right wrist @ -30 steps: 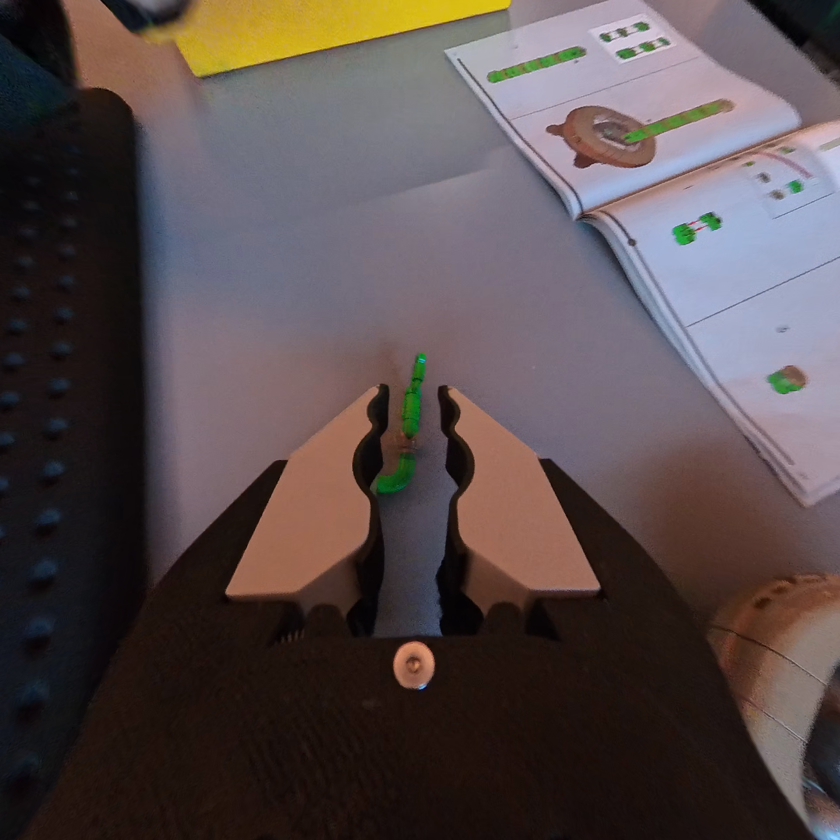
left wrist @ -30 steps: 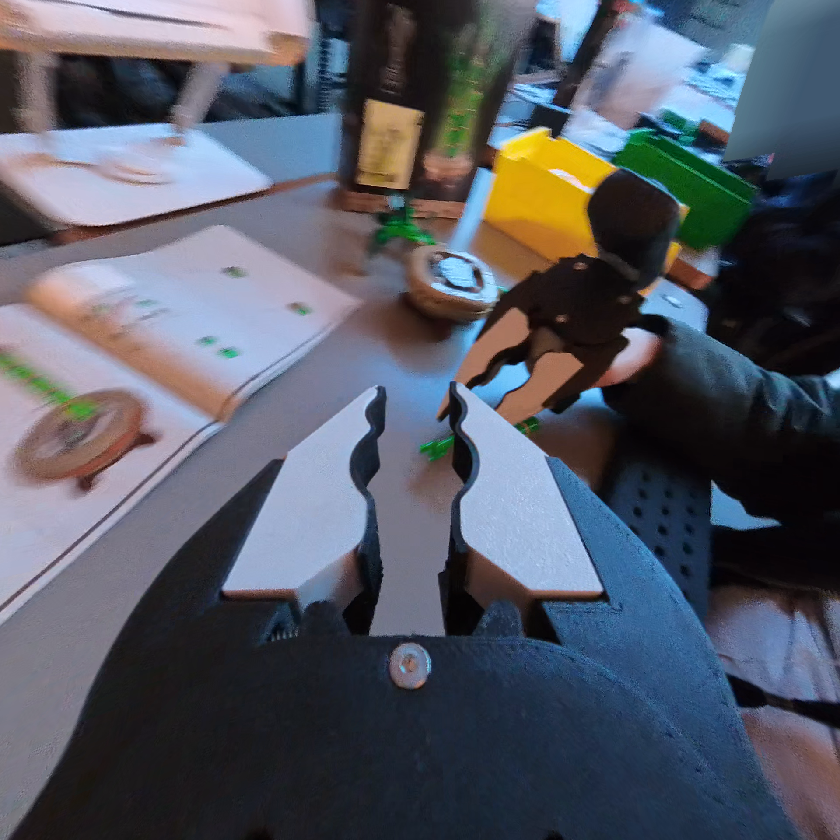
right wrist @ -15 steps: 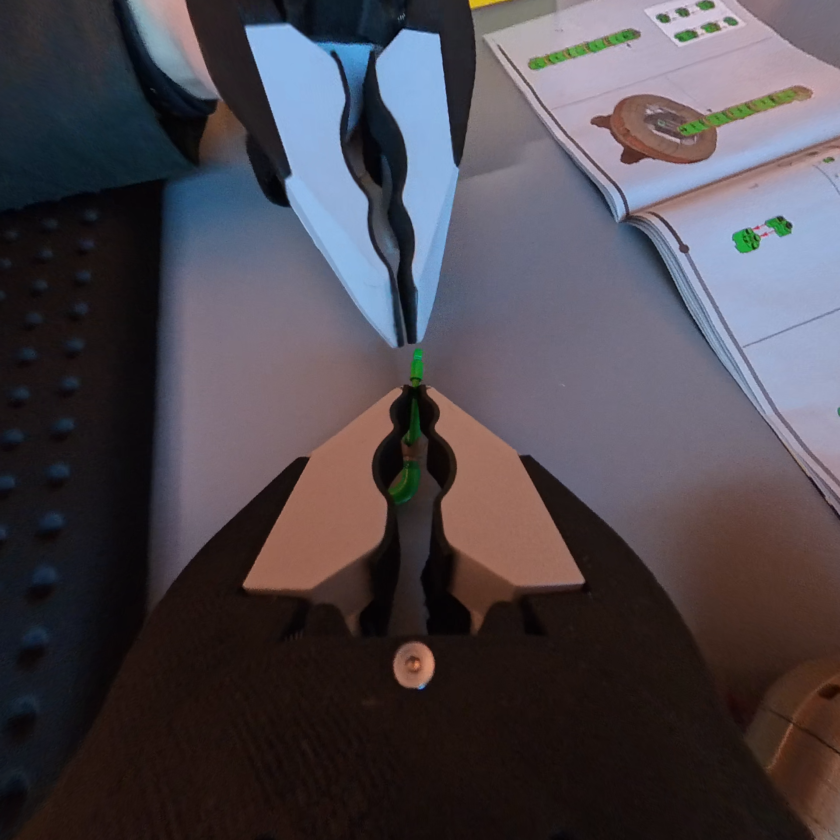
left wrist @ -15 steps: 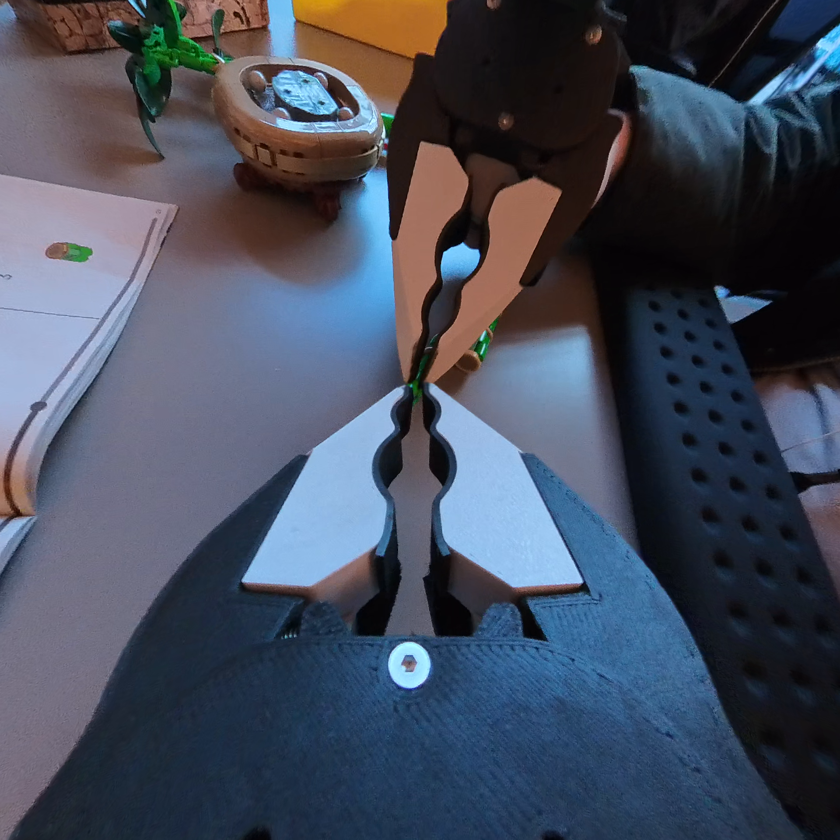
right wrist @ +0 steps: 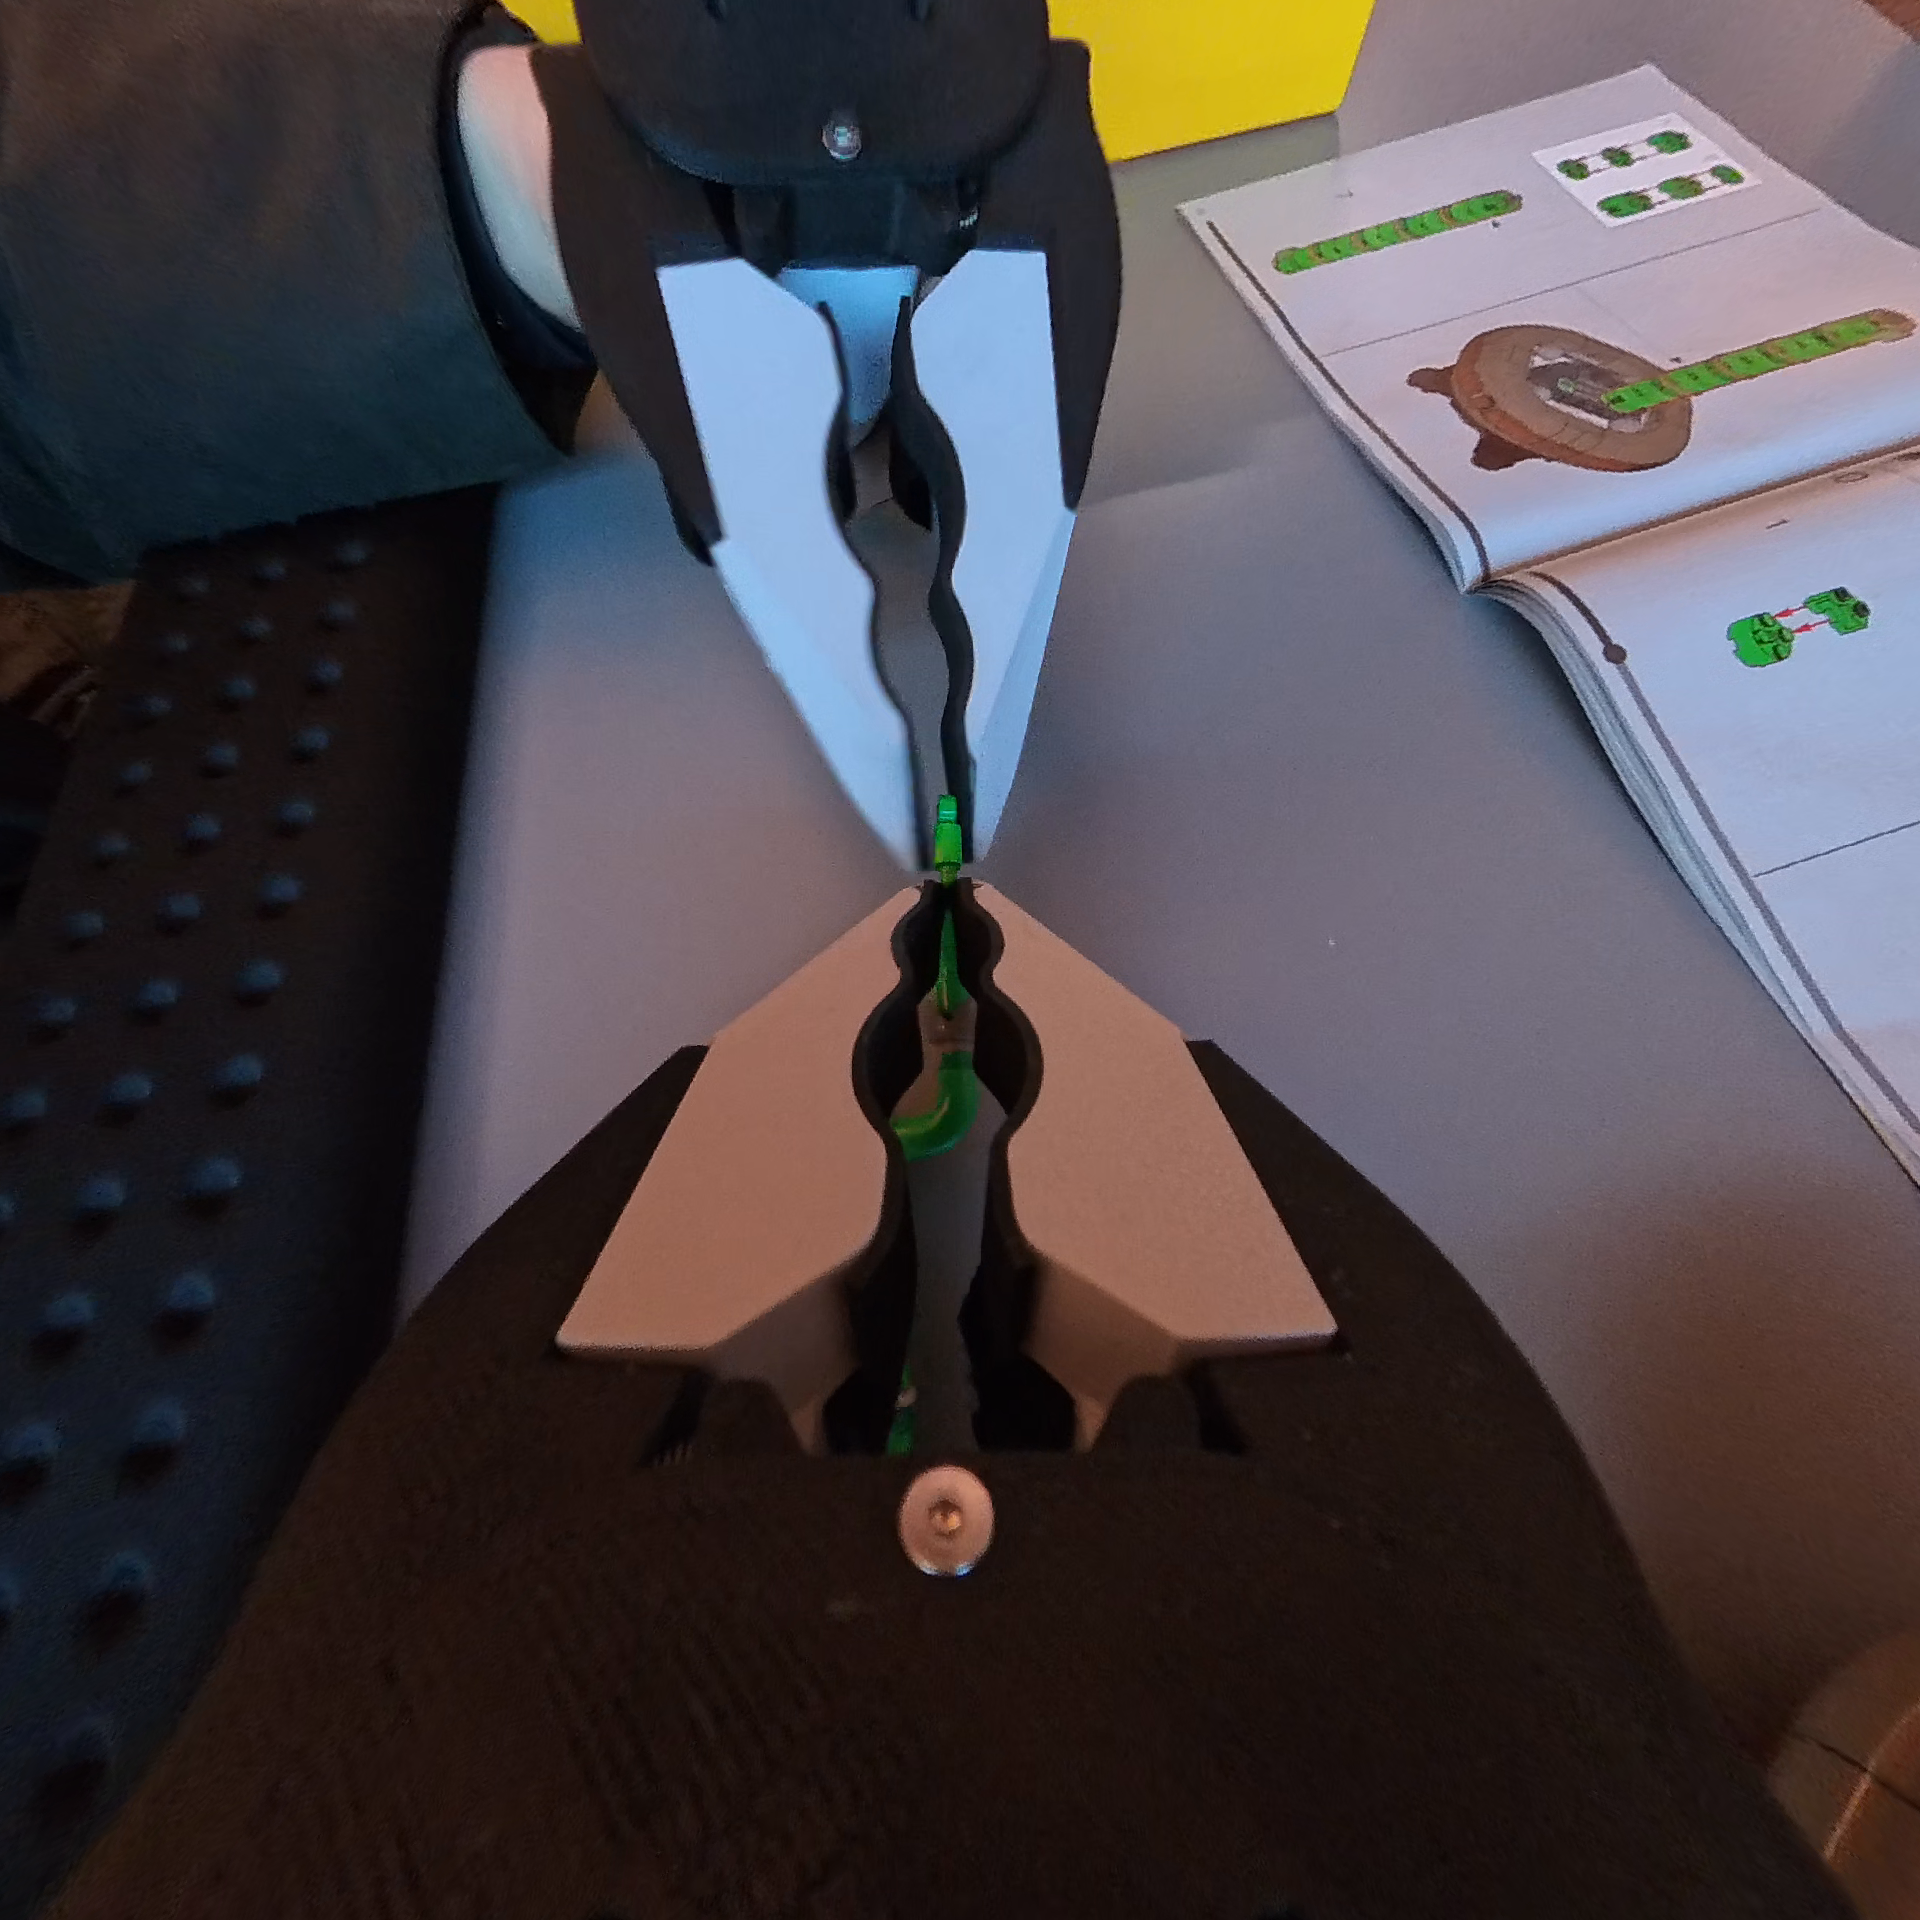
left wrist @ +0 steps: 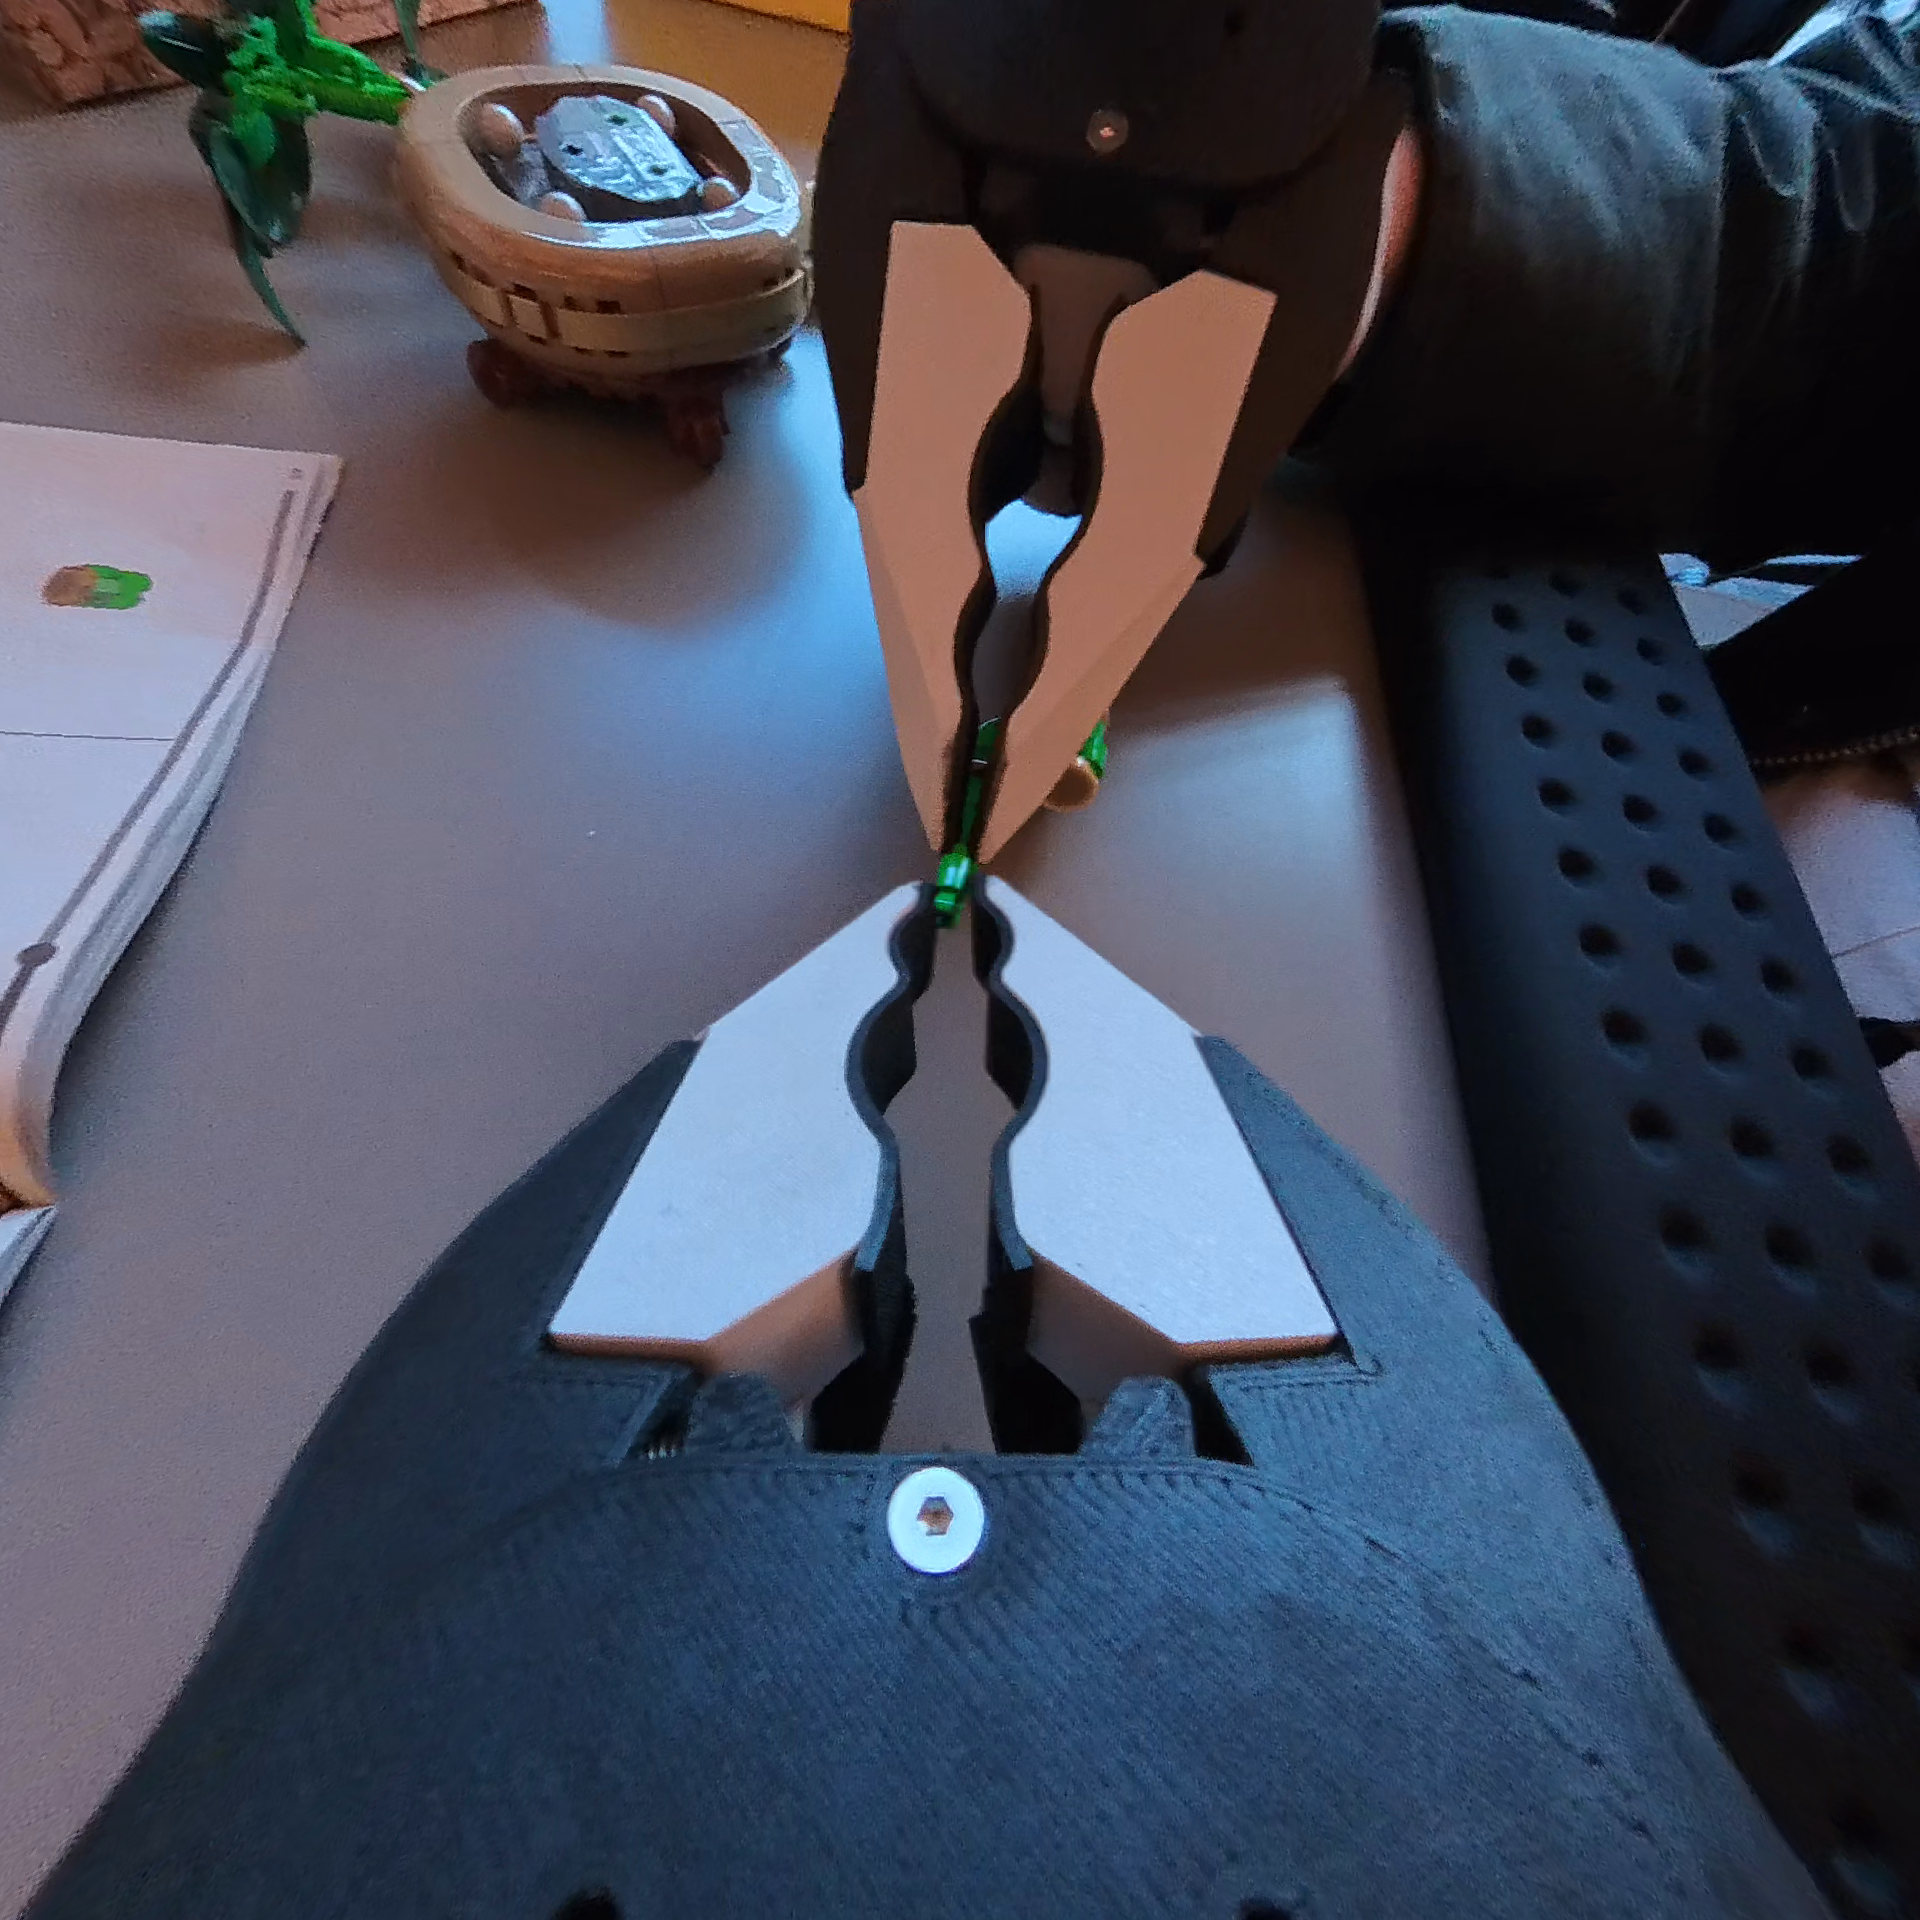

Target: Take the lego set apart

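Spanning the narrow gap between the two tools, the green lego stem (left wrist: 954, 883) is a thin, glossy plastic chain of small segments, held above the grey bench (left wrist: 540, 727) near its edge. Its long axis runs straight along both tools' fingers, tip to tip. The right hand-held gripper (right wrist: 945, 914) is closed on most of the stem: a curved green piece and a tan joint show inside the scalloped cavity between its fingers, and one segment protrudes forward. The left hand-held gripper (left wrist: 951, 899) meets it head-on, fingertips pinched around that protruding end segment; contact appears made, though how firmly it bites cannot be confirmed. Judgement: the coming move is a straight pull apart along the stem's axis, and since the left tool holds only the last segment, slip is the main risk. Both tools have matte pale finger faces with wavy black inner edges, on coarse black printed bodies. Farther off stand a tan rounded lego pot (left wrist: 603, 249) on dark brown feet, with spiky green foliage (left wrist: 260, 114) beside it. An open instruction booklet (right wrist: 1662, 468) lies flat, well apart. A black perforated chair part (left wrist: 1683, 987) borders the bench.
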The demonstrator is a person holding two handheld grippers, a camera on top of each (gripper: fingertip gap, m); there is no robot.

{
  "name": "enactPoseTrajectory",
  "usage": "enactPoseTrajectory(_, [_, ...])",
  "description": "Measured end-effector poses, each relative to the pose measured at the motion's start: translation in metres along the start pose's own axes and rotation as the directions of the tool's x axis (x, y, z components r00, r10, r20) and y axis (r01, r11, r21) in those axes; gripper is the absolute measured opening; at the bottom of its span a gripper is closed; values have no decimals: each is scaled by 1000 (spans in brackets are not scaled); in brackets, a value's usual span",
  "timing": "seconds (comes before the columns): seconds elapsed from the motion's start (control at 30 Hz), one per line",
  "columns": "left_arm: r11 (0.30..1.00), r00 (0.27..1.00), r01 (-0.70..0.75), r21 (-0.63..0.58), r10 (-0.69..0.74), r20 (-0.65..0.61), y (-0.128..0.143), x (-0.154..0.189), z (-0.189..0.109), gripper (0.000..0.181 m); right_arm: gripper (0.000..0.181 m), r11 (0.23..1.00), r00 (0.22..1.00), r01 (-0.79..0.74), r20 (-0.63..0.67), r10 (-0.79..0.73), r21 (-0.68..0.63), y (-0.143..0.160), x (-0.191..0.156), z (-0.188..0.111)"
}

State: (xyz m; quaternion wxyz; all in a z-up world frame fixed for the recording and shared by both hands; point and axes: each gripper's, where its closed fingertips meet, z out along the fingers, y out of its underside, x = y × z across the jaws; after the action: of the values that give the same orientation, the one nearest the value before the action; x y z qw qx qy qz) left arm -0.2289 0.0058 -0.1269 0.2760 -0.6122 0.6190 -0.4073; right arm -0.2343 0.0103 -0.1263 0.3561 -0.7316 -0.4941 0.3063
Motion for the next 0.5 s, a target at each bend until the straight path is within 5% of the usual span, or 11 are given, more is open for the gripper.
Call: enactPoseTrajectory(0.5, [997, 1000, 4, 73, -2, -26, -10, 5, -9, 3, 0, 999, 998, -26, 50, 24, 46, -6, -5, -5])
